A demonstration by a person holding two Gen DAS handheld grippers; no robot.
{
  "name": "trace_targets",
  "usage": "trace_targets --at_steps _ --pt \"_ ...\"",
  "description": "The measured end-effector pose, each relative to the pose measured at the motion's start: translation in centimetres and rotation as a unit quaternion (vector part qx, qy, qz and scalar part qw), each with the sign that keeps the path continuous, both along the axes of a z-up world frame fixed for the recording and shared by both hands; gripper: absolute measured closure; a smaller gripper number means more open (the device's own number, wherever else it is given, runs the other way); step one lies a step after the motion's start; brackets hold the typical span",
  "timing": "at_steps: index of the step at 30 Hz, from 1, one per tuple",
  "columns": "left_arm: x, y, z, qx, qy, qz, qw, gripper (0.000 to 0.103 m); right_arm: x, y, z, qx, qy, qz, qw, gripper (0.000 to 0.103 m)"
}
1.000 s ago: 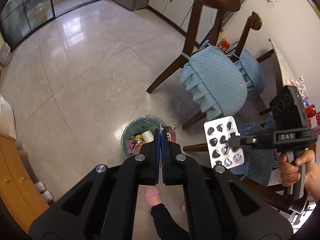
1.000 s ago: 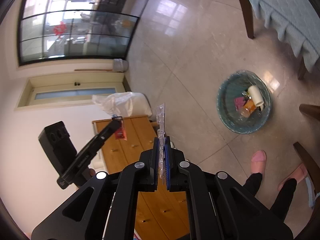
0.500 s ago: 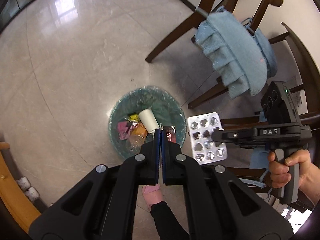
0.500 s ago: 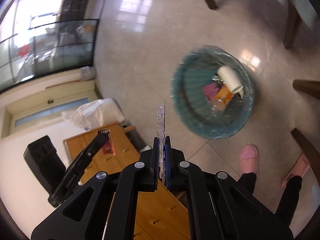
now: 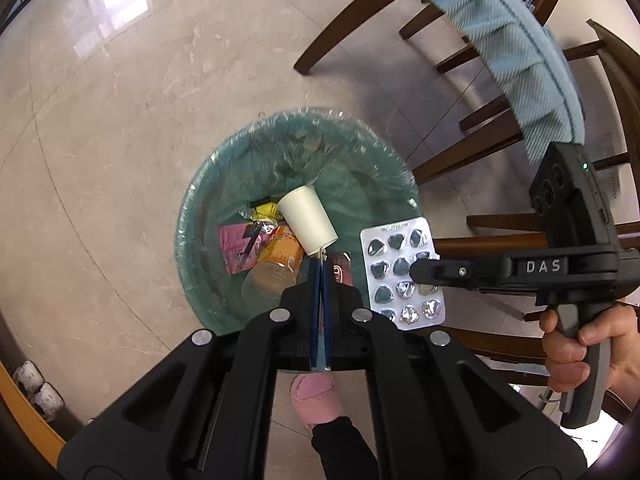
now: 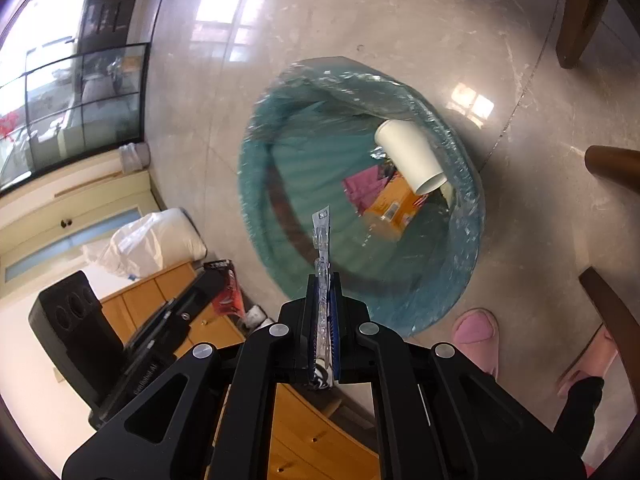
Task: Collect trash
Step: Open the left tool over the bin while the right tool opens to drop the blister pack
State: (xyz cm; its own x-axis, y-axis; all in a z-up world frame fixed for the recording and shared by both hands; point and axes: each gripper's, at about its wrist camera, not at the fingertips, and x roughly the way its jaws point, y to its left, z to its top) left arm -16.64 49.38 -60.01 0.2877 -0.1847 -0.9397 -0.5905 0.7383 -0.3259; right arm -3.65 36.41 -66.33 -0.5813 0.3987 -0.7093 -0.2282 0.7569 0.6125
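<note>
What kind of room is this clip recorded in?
Probably a home dining area: wooden chairs with blue seat cushions, a polished tile floor, and a lined trash bin holding household rubbish.

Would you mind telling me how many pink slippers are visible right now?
2. One pink slipper sits on the floor just below the teal-lined trash bin; the other pink slipper lies further right, partly hidden by a chair leg.

Both wrist views look steeply down, fairly near, sharing the lined bin (image 5: 208, 216) (image 6: 260, 148) (each also catches the other gripper).
</note>
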Motion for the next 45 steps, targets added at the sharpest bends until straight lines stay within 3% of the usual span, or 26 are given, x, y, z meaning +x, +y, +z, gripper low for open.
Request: trace_targets --at_steps 5,14,16,18,21,24,31,36,40,45 --pt "0.4 -0.7 -1.8 0.006 0.011 -0.019 0.9997 0.103 0.1 0.2 -1.6 -0.01 -0.001 0.001 1.0 0.097" --pt "0.8 -0.5 -3.8 -0.006 0.014 -0.01 0.9998 0.101 0.4 0.0 -3.2 -0.021 -0.006 0.006 1.0 0.097" --pt "0.9 -0.6 -4.1 -0.008 0.016 -0.01 0.9998 0.087 0.4 0.0 -3.3 -0.022 -0.007 0.005 1.0 0.093" --pt "0.8 -0.6 -4.2 -0.004 0.019 -0.004 0.9998 0.067 0.6 -0.2 -3.4 -0.027 -0.006 -0.002 1.0 0.093" --pt "0.6 -0.4 -4.2 -0.009 0.015 0.007 0.9998 0.065 0.6 -0.1 -3.4 -0.027 0.0 -0.002 1.0 0.091" --pt "0.3 -0.2 -4.2 -0.018 0.012 0.021 0.9995 0.053 0.5 0.0 -3.0 -0.025 -0.002 0.001 1.0 0.066" --pt "0.1 -0.5 -3.0 -0.019 0.004 0.022 0.9996 0.053 0.9 -0.2 -1.7 -0.015 -0.001 -0.008 1.0 0.066" --pt "-0.5 -0.6 -1.2 -0.019 0.0 0.025 0.9995 0.053 1.1 -0.4 0.2 -0.009 -0.002 -0.009 1.0 0.066" --pt "-1.9 -0.8 2.2 -0.017 -0.008 0.035 0.9992 0.053 1.1 0.0 3.5 0.014 0.002 -0.008 1.0 0.066" --pt "-4.8 -0.7 8.6 -0.007 -0.021 0.061 0.9979 0.053 0.4 1.8 11.9 0.076 -0.005 -0.01 0.997 0.066"
